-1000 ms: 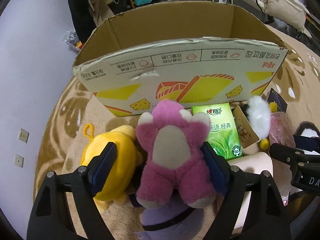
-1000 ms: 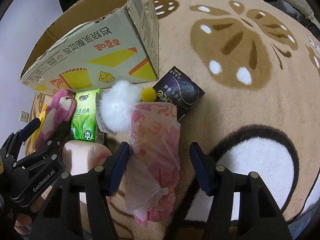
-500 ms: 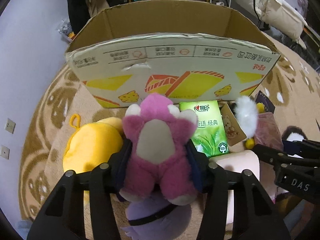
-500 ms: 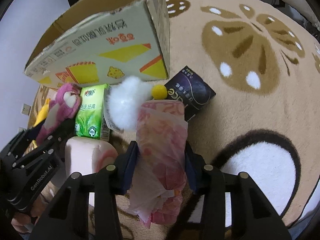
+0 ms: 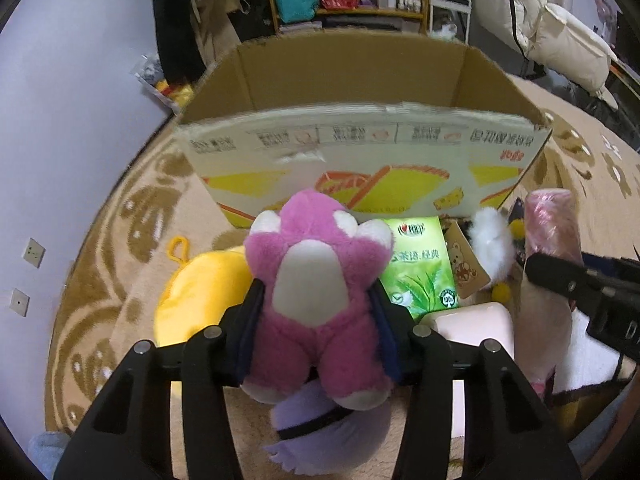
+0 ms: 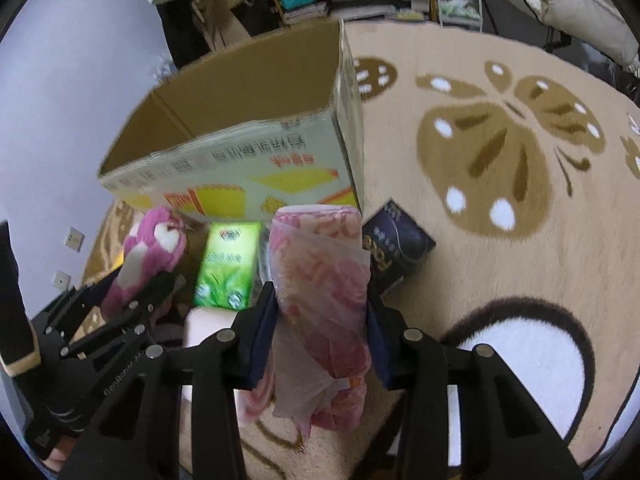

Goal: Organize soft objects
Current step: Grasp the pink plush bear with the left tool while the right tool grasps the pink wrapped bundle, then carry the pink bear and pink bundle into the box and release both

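Observation:
My left gripper point(image 5: 316, 332) is shut on a pink plush bear point(image 5: 316, 284) and holds it lifted above the rug, in front of an open cardboard box point(image 5: 360, 160). My right gripper point(image 6: 320, 332) is shut on a pink roll wrapped in clear plastic point(image 6: 320, 292), also lifted. The bear point(image 6: 152, 256) and the left gripper point(image 6: 108, 320) show at the left of the right wrist view. The roll point(image 5: 552, 232) and the right gripper show at the right of the left wrist view. The box point(image 6: 240, 160) looks empty inside.
On the patterned rug point(image 6: 500, 240) lie a yellow plush point(image 5: 200, 292), a purple plush point(image 5: 332, 432), a green tissue pack point(image 5: 420, 272), a white fluffy toy point(image 5: 492, 240), a pale pink block point(image 5: 476, 324) and a dark packet point(image 6: 396, 248). A wall stands left, shelves behind.
Both grippers closed, the left on the pink bear and the right on the pink roll. Both have since lifted their objects off the rug, up toward the box.

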The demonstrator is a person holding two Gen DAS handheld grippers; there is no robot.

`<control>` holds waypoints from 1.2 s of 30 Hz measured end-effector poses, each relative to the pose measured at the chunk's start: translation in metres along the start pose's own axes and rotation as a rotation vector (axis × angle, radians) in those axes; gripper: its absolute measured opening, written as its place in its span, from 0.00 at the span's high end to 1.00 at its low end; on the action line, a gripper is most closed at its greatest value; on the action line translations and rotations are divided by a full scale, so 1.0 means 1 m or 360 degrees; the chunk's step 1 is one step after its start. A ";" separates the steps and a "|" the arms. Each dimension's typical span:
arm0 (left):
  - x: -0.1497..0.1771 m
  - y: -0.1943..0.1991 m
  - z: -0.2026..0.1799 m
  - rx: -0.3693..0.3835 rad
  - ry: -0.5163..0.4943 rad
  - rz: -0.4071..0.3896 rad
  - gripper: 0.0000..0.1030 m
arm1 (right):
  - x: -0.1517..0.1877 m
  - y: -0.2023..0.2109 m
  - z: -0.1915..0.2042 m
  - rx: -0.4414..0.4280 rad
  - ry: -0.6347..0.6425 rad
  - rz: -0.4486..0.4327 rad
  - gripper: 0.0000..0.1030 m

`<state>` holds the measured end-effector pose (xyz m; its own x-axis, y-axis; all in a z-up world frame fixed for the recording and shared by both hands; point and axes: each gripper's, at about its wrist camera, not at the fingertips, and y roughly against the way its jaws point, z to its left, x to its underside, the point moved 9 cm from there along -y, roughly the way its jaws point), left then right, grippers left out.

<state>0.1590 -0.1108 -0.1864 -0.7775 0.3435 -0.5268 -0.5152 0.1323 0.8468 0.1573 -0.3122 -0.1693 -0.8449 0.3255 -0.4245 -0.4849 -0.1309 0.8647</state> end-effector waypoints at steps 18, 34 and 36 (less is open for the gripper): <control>-0.005 0.042 0.023 -0.0136 0.0071 -0.0216 0.54 | -0.012 0.044 0.010 -0.0100 0.0092 -0.0238 0.81; -0.006 0.077 0.049 -0.0252 0.0183 -0.0361 0.54 | -0.025 0.097 0.033 -0.0171 0.0170 -0.0512 0.82; -0.007 0.082 0.052 -0.0266 0.0191 -0.0383 0.54 | -0.029 0.105 0.037 -0.0182 0.0186 -0.0553 0.82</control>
<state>0.1414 -0.0543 -0.1094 -0.6577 0.2076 -0.7241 -0.7341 0.0384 0.6779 0.1392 -0.3003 -0.0567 -0.6425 0.2606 -0.7206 -0.7635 -0.1374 0.6311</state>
